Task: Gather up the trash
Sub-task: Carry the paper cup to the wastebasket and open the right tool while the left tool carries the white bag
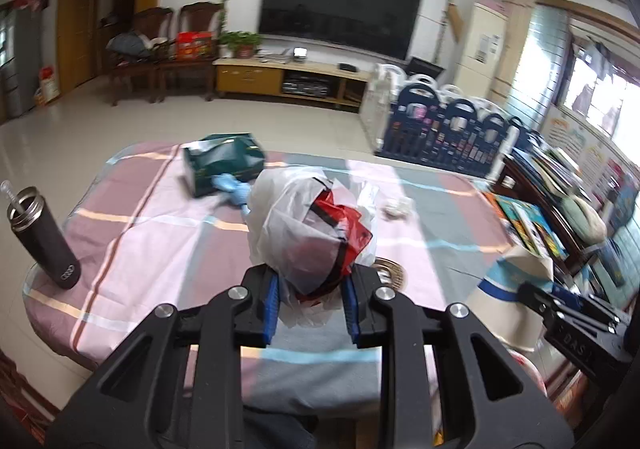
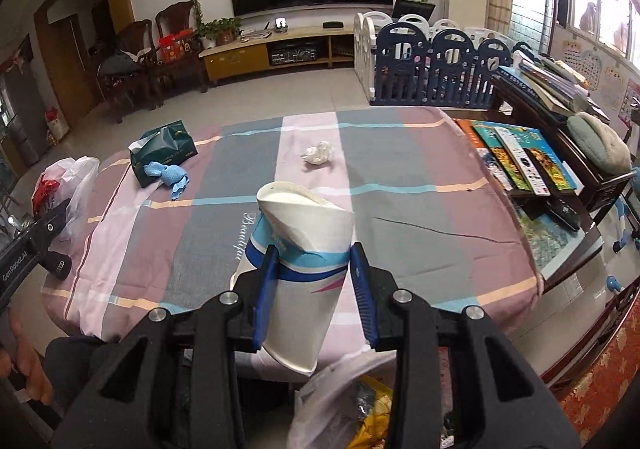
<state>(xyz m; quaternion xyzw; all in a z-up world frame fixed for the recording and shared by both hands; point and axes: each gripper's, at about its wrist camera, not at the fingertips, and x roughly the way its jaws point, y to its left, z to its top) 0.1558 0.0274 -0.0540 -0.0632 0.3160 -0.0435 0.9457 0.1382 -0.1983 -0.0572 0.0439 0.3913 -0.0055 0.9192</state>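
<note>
**Both grippers loaded, trash bag waiting below the near edge**

The right gripper point(image 2: 316, 281) is clamped on a crushed paper cup point(image 2: 300, 249), its blue pads pressing the cup's sides where the wall is already creased and folded at the rim. The cup is held above the near edge of the counter point(image 2: 420, 209), over an open plastic trash bag point(image 2: 340, 401) hanging below that edge. The bag appears to hold yellow and dark wrappers; how full it is cannot be told.

The left gripper point(image 1: 308, 289) is clenched on a white plastic bag point(image 1: 304, 225) with red packaging showing through its thin film, held up over the near-left part of the counter.

The risks, as a judgement: the flattened cup gives the pads little firm surface, so it may slip or twist out and land beside the trash bag's mouth instead of in it. The thin white bag may tear or slide through the pads under its contents' weight.

Still on the counter: a crumpled tissue point(image 2: 318, 153) near the middle toward the far edge, a blue cloth point(image 2: 168, 175) resting against a green tissue pack point(image 2: 164, 155) at the far-left corner, and an open dark flask point(image 1: 42, 237) at the left edge, which a swinging bag could knock over.
</note>
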